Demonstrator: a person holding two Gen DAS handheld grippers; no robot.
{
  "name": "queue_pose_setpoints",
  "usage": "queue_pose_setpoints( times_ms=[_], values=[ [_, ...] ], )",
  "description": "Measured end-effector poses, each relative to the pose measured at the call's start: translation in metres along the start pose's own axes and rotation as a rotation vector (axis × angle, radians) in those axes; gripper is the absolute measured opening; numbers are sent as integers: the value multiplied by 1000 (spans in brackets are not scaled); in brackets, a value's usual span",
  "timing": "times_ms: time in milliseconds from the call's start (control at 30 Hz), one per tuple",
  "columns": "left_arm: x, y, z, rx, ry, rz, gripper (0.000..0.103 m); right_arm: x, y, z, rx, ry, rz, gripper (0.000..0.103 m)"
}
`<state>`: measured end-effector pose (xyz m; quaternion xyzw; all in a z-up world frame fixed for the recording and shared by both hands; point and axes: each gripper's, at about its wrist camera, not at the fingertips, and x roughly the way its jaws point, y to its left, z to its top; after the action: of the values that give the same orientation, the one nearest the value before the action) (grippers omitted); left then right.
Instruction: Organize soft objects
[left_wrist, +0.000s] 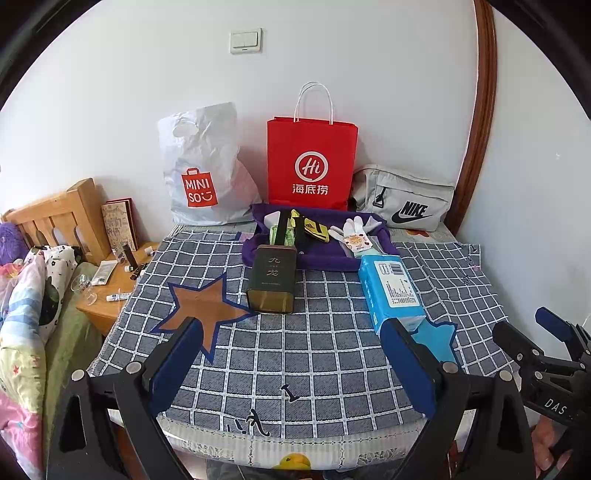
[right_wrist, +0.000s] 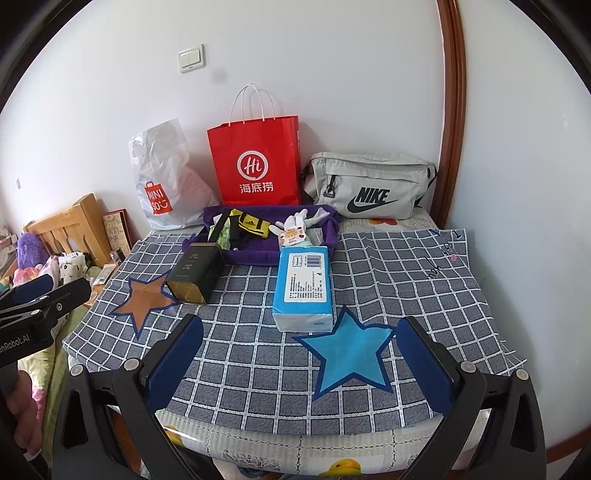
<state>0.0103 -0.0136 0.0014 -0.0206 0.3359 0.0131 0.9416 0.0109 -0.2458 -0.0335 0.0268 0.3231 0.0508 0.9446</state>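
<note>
A: Two grippers, both held low at the near edge of the checked cloth. Left gripper spread wide, nothing between the pads. Right gripper likewise parted and bare.

B: And the soft things?

A: Mostly gathered in the purple tray at the back: a yellow-and-black Adidas piece, a small white rabbit toy, a green packet at the left end. Blue tissue pack lay outside, flat on the cloth, its far end touching the tray's front wall, its near end just short of the blue star.

B: Anything hard nearby?

A: Dark tea tin on its side, far end at the tray's left corner, beside the brown star. Behind, against the wall: Miniso plastic bag, red Haidilao paper bag, grey Nike waist bag.

B: Which step, then?

A: Hard to settle. Fitted a sorting partway through, or one already ended with pack and tin laid out near the stars. If unfinished, the tissue pack looked closest to the right gripper; wide jaws across its short sides, gentle squeeze, since the wrap would give.
</note>
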Motion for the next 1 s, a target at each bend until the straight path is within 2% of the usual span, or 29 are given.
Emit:
queue_pose_setpoints(
  times_ms=[1000],
  values=[
    [1, 1, -4, -9, 5, 4, 97, 0, 2, -1, -1, 0, 0, 103]
  ],
)
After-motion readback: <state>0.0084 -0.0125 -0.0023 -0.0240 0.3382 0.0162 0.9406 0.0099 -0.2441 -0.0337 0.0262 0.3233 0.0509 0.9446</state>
